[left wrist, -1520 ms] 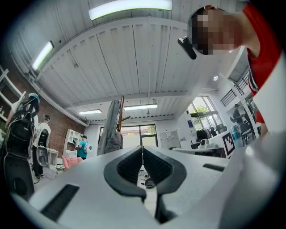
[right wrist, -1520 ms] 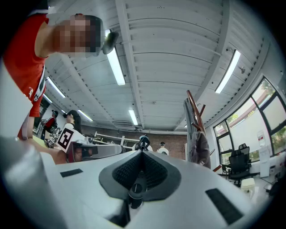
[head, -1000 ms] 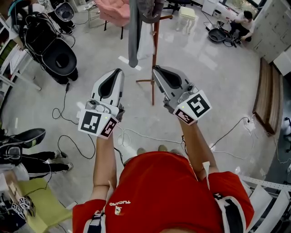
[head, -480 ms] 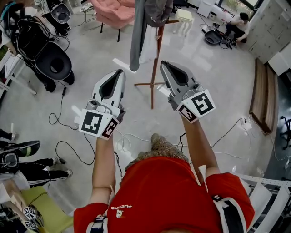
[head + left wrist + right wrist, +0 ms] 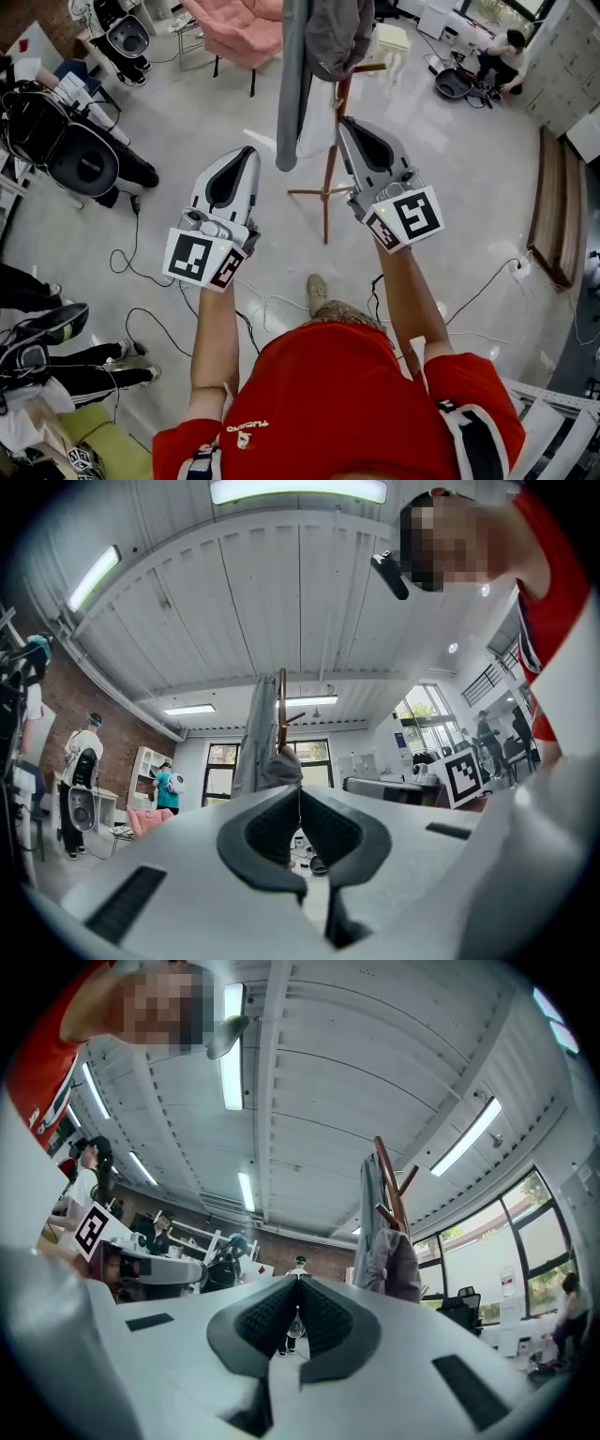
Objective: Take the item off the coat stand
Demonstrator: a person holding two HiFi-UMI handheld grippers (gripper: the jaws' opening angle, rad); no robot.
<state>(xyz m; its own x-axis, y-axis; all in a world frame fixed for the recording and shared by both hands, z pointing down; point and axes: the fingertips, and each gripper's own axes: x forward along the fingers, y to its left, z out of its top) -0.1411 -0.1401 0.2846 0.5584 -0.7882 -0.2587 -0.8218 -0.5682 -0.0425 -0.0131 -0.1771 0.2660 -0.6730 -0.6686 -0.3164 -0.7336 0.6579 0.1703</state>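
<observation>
In the head view, the top of the wooden coat stand (image 5: 330,173) is cut off by the upper edge, so its hooks cannot be seen. A long grey garment (image 5: 292,84) hangs down its left side. A bunched grey garment (image 5: 339,36) sits higher up, its top also cut off. What kind of clothing each is cannot be made out.

The left hand-held gripper (image 5: 249,150) and right hand-held gripper (image 5: 345,122) are raised on either side of the pole, near the garments but apart from them. Each has its jaws pressed together with nothing between them.

Around the stand on the grey floor (image 5: 450,169) are a pink armchair (image 5: 234,23), black machines (image 5: 84,155), loose cables (image 5: 141,272), a wooden bench (image 5: 553,206) and a crouching person (image 5: 502,52). The right hand-held gripper overlaps part of the pole.
</observation>
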